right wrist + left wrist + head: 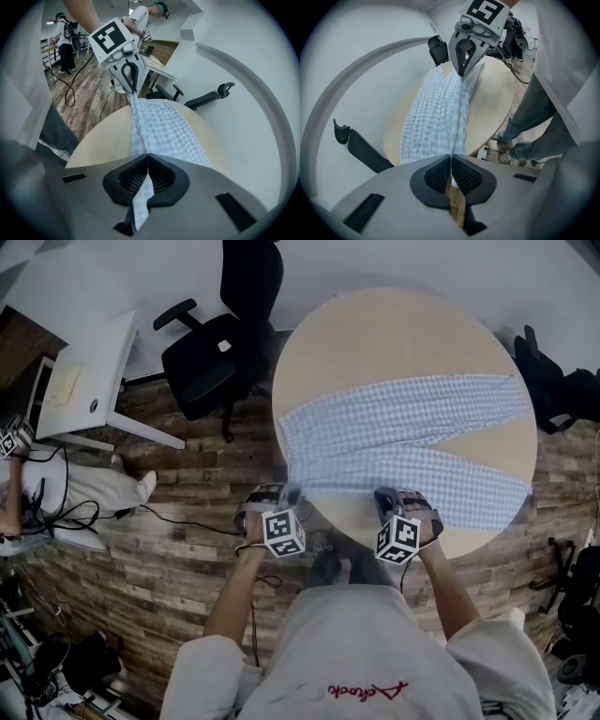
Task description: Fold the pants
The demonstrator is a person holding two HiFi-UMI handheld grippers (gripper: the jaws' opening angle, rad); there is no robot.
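Pants [403, 442]: pale blue check, spread across round table [375, 334], legs forked. The edge at the table's rim is partly hidden behind the grippers. Left gripper [451, 161], right gripper [147, 161]: each clenched on that edge.

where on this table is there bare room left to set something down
Widest: the far arc of the table, beyond the pants. Smaller: the wedge of bare top between the two legs. Crowded: the near edge, where the left gripper and the right gripper have their jaws shut on the fabric.
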